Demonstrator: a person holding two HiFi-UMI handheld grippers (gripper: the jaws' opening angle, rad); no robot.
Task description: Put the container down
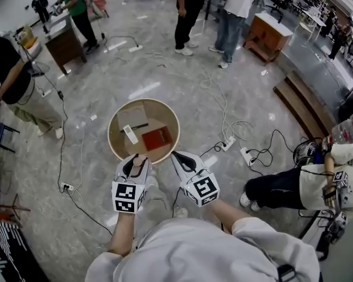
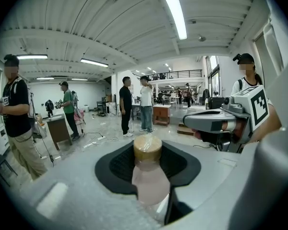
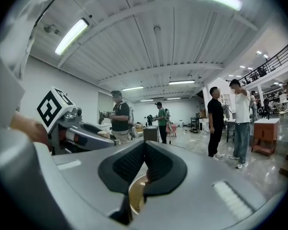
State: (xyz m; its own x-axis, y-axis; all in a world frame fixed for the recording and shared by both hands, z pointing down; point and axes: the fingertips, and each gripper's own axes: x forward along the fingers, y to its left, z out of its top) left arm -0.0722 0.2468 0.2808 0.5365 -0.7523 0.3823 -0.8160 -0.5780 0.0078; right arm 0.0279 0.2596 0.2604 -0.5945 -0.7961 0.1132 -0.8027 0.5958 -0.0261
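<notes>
The round container [image 1: 145, 101] hangs in the air in front of the person, above the floor [image 1: 182, 87], carried by its near rim. The left hand-held gripper [image 1: 135, 160] is clamped on the rim at the near left, and in its own view the tan edge [image 2: 148, 148] sits pinched between the pads. The right hand-held gripper [image 1: 179, 157] nips the rim just beside it, jaws narrow with the wall [image 3: 136, 195] wedged between them.

Both grips are on one side, so I'd judge the far side wants to sag. Lowering well means bringing both hands down together, level, so that the red booklet [image 1: 157, 138] and the white remote [image 1: 130, 134] inside don't slide. The base should meet the floor flat before either grip lets go.

There is open floor straight below and ahead. To the right lie two power strips [image 1: 227, 144] [image 1: 247, 155] with their leads, and a seated person [image 1: 282, 187] is beyond them. A plug block and its cable [image 1: 67, 188] lie on the left. The standing people are well apart from this spot.
</notes>
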